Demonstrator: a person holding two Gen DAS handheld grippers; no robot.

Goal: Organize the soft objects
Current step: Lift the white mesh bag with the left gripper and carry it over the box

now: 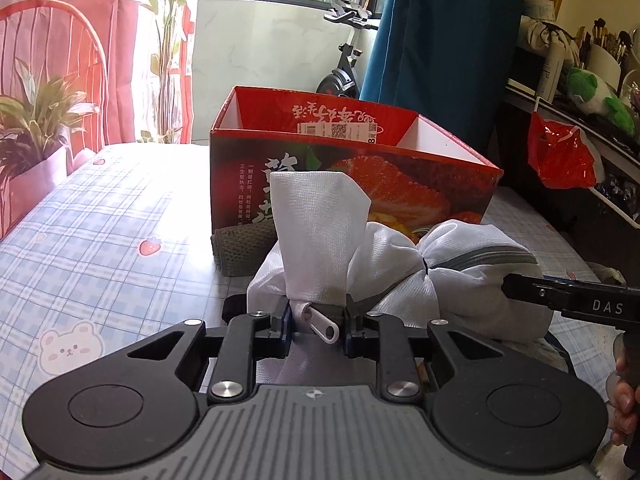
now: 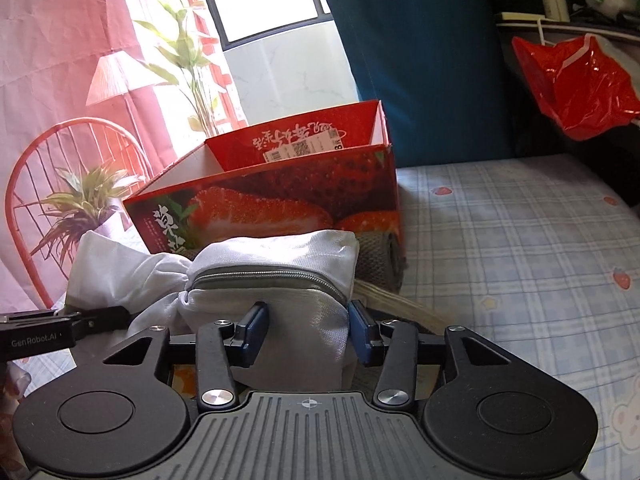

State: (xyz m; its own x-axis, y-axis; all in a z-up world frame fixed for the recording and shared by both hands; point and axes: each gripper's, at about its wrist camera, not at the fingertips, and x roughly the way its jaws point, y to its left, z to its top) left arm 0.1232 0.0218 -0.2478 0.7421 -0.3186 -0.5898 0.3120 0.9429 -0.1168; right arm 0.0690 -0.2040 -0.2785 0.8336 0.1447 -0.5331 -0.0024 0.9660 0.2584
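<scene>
A white mesh laundry bag [image 1: 460,280] with a grey zipper lies on the checked tablecloth in front of a red strawberry carton [image 1: 352,145]. My left gripper [image 1: 316,316] is shut on the bag's bunched end beside the white zipper pull [image 1: 322,322], and a flap of mesh stands up above it. In the right wrist view, the bag's [image 2: 280,256] other end lies between the pads of my right gripper [image 2: 308,328]. Those jaws stand apart and the fabric there is not pinched. The carton [image 2: 280,200] is open-topped with a divider. A grey-green knitted roll [image 1: 240,248] leans against its front.
A potted plant [image 1: 36,120] and a red wire chair [image 2: 60,152] stand at the table's left. A red plastic bag [image 1: 560,156] hangs from a cluttered shelf on the right. A blue curtain [image 1: 440,40] hangs behind the carton. A person's hand [image 1: 626,400] shows at the right edge.
</scene>
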